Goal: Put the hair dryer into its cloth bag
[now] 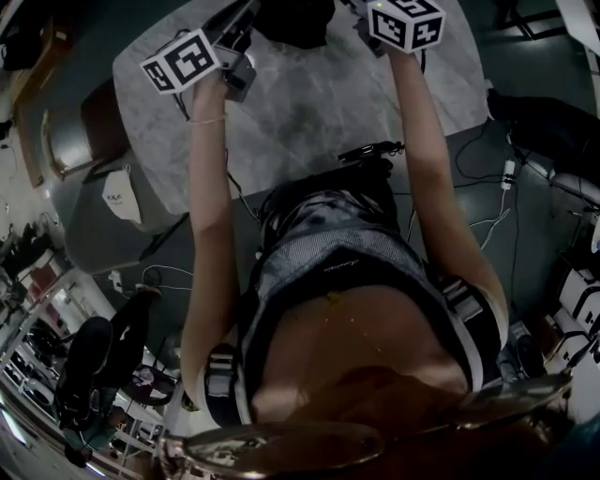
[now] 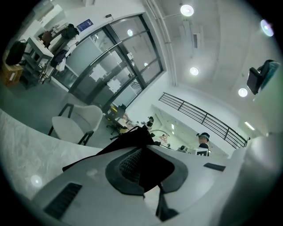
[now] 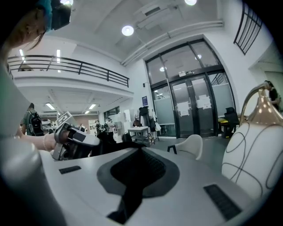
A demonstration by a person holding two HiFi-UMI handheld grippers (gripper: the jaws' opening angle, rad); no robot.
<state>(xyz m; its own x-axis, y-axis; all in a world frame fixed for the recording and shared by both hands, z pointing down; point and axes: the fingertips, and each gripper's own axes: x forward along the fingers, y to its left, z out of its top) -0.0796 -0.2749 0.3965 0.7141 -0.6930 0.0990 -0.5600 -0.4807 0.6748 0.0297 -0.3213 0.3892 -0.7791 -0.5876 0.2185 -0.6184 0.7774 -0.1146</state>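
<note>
The black cloth bag (image 1: 296, 21) is held up between the two claws over the far part of the grey marble table (image 1: 309, 112). The left claw (image 2: 143, 152) is pressed together on a fold of the fabric, which bulges out dark past its ribbed pads (image 2: 131, 165). The right claw (image 3: 139, 165) pinches another part of the same cloth in the same way. Whether the hair dryer is inside the bag cannot be told. Both of the person's arms reach straight out over the table. Close beside the right claw stands a white rounded vessel (image 3: 252, 150) with a gold neck. Beyond the table is a white chair (image 2: 77, 121).
</note>
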